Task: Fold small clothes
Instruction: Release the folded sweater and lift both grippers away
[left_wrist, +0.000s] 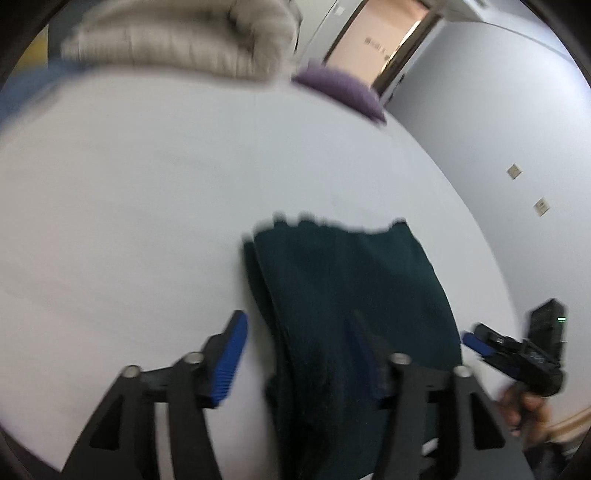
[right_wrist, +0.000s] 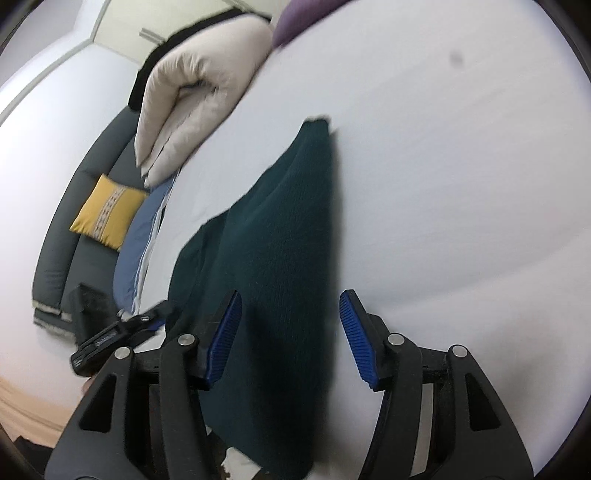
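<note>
The dark green knitted garment (right_wrist: 280, 236) lies folded on the white bed (right_wrist: 461, 184); both left tongs (left_wrist: 299, 354) and right tongs (right_wrist: 290, 339) stand open, gripping nothing. A finger could snag and undo the fold.

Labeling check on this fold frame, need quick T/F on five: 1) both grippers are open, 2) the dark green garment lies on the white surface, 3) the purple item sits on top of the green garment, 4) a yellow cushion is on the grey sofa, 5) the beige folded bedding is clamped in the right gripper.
1) The left gripper and the right gripper are open. True; neither presses the cloth.
2) The dark green garment lies on the white surface. True.
3) False. The purple item sits apart, at the far edge.
4) The yellow cushion is on the grey sofa. True.
5) False. The beige folded bedding lies untouched, far from both grippers.
</note>
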